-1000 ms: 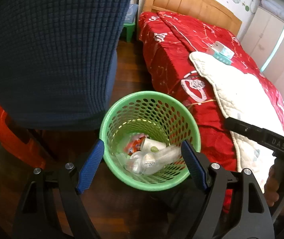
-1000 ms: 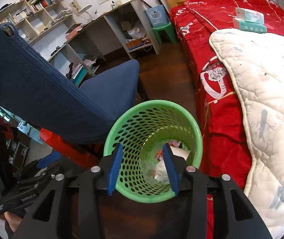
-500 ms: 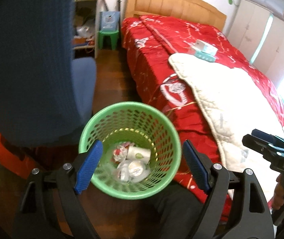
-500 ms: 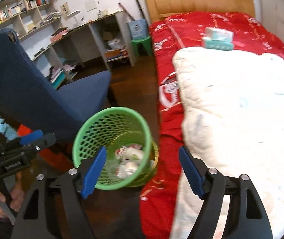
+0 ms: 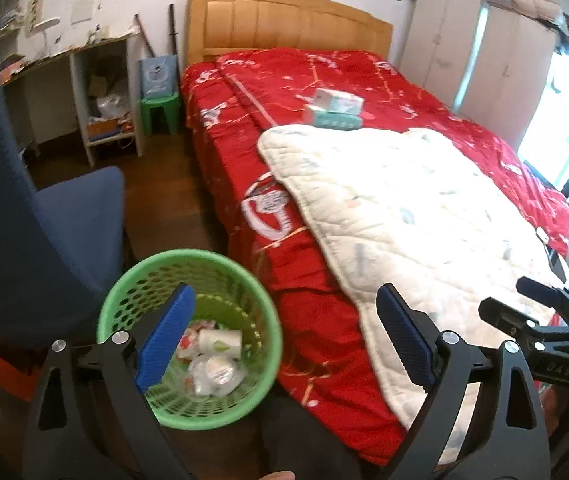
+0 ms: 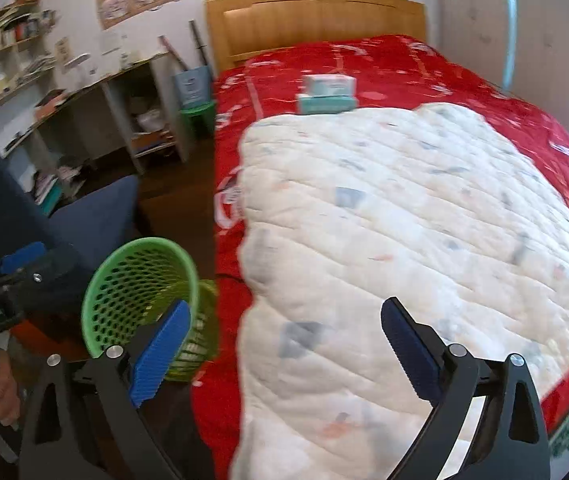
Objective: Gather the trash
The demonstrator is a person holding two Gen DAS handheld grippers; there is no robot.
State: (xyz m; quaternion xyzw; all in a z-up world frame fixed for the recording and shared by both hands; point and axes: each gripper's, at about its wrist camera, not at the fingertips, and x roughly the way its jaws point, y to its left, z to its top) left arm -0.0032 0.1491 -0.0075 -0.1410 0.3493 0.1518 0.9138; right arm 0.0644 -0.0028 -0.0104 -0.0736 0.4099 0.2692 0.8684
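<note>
A green perforated trash basket [image 5: 268, 320] stands on the floor beside the bed and holds cups and wrappers [image 5: 212, 356]. It also shows in the right wrist view [image 6: 124, 304]. My left gripper [image 5: 284, 340] is open and empty, raised above the basket's right side and the bed edge. My right gripper [image 6: 284, 348] is open and empty, over the white quilt [image 6: 424, 220] to the right of the basket. The right gripper also shows at the right edge of the left wrist view [image 5: 544, 320].
A bed with a red cover [image 5: 324, 80] and white quilt [image 5: 424, 220] fills the right side. Two tissue packs [image 5: 334, 110] lie on it. A blue chair [image 5: 64, 220] stands left of the basket. A desk [image 5: 96, 92] and a green stool [image 5: 160, 112] are at the back.
Both grippers have lifted and swung right, away from the basket toward the bed. The right gripper went from nearly shut over the basket to wide open. The basket now sits lower left in both views.
</note>
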